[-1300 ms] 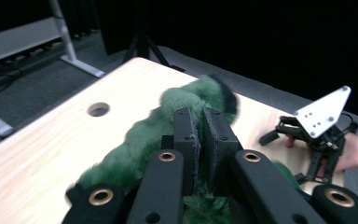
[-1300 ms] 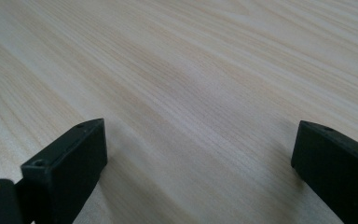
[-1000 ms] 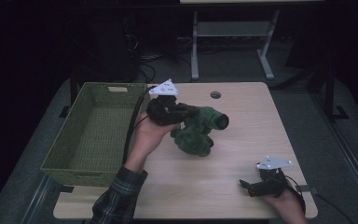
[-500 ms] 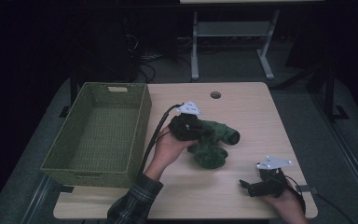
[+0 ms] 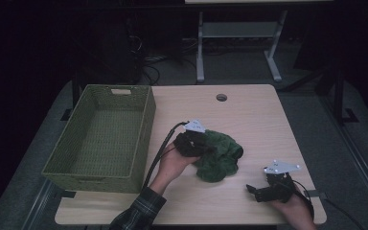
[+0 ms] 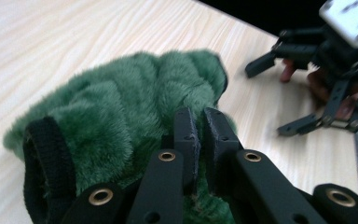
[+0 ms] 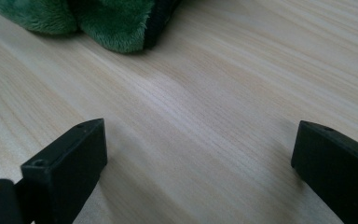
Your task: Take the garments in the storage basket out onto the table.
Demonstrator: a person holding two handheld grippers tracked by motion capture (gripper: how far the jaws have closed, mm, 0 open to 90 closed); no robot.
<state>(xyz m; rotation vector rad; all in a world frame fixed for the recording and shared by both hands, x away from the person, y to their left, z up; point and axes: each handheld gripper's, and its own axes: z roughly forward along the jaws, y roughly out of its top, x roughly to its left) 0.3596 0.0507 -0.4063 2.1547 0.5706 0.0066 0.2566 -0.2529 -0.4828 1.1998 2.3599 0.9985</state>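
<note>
A green fuzzy cloth with black trim (image 5: 223, 155) lies bunched on the wooden table, right of centre. My left gripper (image 5: 207, 149) lies against its left side, shut on a fold of the cloth. In the left gripper view the two jaws (image 6: 199, 128) stand nearly together, pinching the green pile (image 6: 121, 102). My right gripper (image 5: 254, 190) rests near the table's front right edge, open, with nothing between its jaws. It is also in the left gripper view (image 6: 265, 100), beyond the cloth. In the right gripper view (image 7: 198, 154) bare wood lies between the jaws, and the cloth's edge (image 7: 112, 23) is at the top.
A green woven basket (image 5: 146, 124) stands along the table's left side with nothing visible inside. A round cable hole (image 5: 221, 97) sits near the far edge. Table legs and cables stand in the dark beyond the table.
My left gripper has come down and to the right, away from the basket, with the green cloth in it. The cloth now lies on the table. The right gripper has stayed put.
</note>
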